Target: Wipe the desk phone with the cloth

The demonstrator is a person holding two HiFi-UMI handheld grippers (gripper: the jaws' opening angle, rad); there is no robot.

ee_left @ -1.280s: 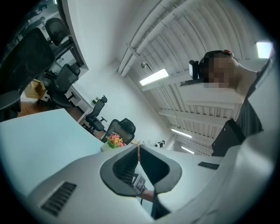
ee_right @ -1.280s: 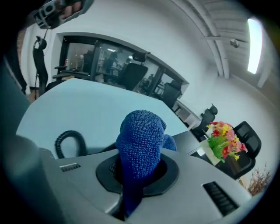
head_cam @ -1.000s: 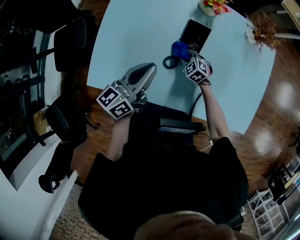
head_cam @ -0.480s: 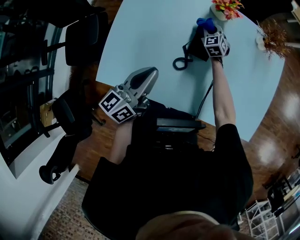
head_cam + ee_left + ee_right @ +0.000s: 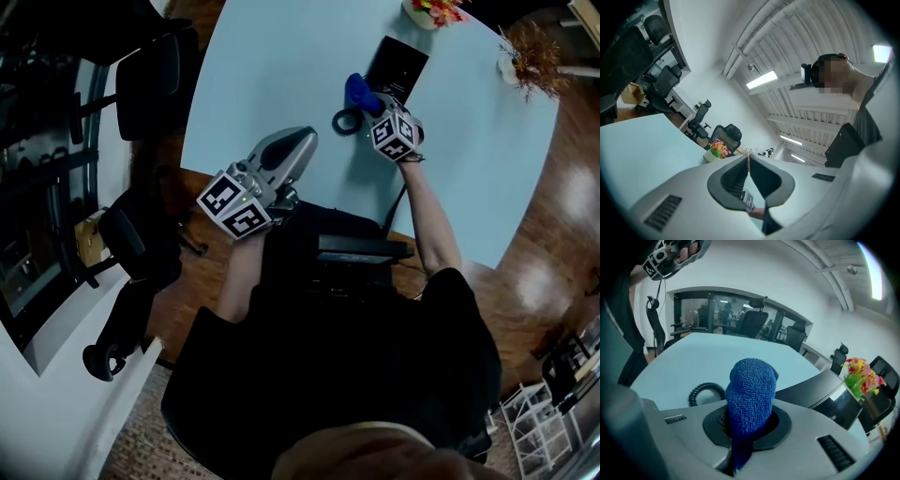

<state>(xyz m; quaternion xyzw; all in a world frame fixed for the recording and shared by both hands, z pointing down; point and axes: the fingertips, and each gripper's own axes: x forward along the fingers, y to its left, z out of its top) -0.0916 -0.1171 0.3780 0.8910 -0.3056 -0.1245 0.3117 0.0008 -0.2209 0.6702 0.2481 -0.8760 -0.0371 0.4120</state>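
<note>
The black desk phone [image 5: 398, 64] lies on the pale blue table [image 5: 272, 66], its coiled cord [image 5: 343, 122] looped at its near left. My right gripper [image 5: 370, 105] is shut on a blue cloth [image 5: 357, 93] at the phone's near-left corner. In the right gripper view the cloth [image 5: 751, 392] stands bunched up out of the shut jaws, with the phone [image 5: 822, 390] to the right and the cord [image 5: 704, 393] to the left. My left gripper [image 5: 302, 142] rests at the table's near edge, away from the phone, shut and empty [image 5: 748, 158], tilted up toward the ceiling.
A pot of flowers [image 5: 428, 11] stands just beyond the phone, and a vase of dried stems [image 5: 525, 58] at the table's far right. A black office chair [image 5: 145, 82] is left of the table. A dark device [image 5: 361, 251] sits on the person's lap.
The right gripper carried the cloth to the phone's far end by the flowers, then drew it back to the near-left corner. The left gripper stayed put.
</note>
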